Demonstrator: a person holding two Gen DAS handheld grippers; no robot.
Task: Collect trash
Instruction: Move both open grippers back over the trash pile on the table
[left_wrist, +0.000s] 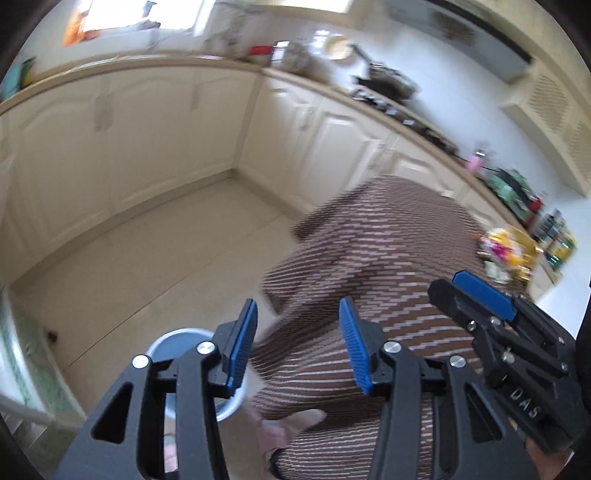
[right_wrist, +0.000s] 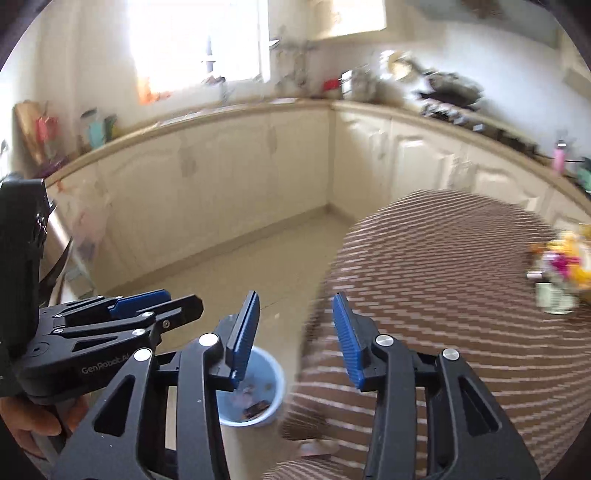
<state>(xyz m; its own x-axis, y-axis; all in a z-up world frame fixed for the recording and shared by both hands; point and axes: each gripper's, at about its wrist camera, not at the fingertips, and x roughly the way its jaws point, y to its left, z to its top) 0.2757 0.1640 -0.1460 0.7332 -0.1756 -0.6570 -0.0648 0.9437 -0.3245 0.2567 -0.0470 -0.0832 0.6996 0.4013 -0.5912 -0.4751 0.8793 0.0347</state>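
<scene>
A light-blue trash bin (right_wrist: 258, 391) stands on the tiled floor beside the table, with some dark scraps inside; it also shows in the left wrist view (left_wrist: 184, 339), partly hidden behind my left gripper. My left gripper (left_wrist: 299, 339) is open and empty, above the bin and the table edge. My right gripper (right_wrist: 295, 332) is open and empty, above the gap between bin and table. Each gripper shows in the other's view: the right one (left_wrist: 487, 306) and the left one (right_wrist: 140, 306). Both views are motion-blurred.
A round table with a brown striped cloth (right_wrist: 461, 277) fills the right side, and a flower pot (right_wrist: 561, 273) stands on it. Cream cabinets (left_wrist: 147, 140) and cluttered counters (left_wrist: 388, 88) ring the tiled floor (left_wrist: 166, 251).
</scene>
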